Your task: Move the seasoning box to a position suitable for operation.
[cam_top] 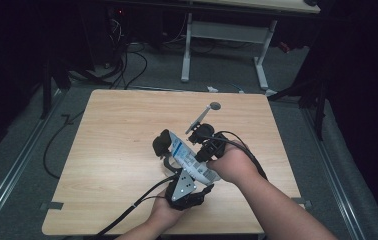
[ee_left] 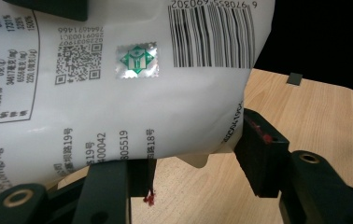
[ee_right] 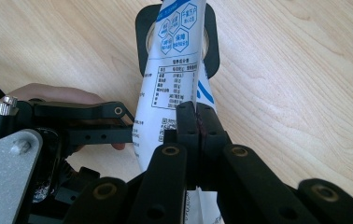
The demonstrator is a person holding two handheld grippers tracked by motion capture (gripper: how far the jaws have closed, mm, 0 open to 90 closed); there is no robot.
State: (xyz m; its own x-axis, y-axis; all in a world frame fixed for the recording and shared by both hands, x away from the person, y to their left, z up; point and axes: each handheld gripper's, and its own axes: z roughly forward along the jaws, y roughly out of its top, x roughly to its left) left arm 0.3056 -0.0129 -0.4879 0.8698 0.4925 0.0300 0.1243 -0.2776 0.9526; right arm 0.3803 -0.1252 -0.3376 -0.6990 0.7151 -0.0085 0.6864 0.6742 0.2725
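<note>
- white printed pouch: lying slantwise above the middle of the wooden table, held off the surface between both grippers; its far end is passing through a black ring-shaped holder. in the left gripper view the pouch is showing a barcode, a code square and a green seal; in the right gripper view the pouch is showing blue hexagon labels and a printed table.
- left gripper: sitting at the near end of the pouch, grey three-cornered plate on top, cable trailing toward the table's near edge. its jaws are standing partly apart with the pouch's lower part between them; one jaw is touching the pouch's edge, but whether they are pressing on it cannot be told.
- right gripper: sitting at the pouch's right side, held from the right. in the right gripper view its jaws are pressed together, pinching the pouch's edge.
- black ring-shaped holder: resting on the table, encircling the pouch's far end.
- slim grey tool with a round end: lying on the table just beyond the right gripper.
</note>
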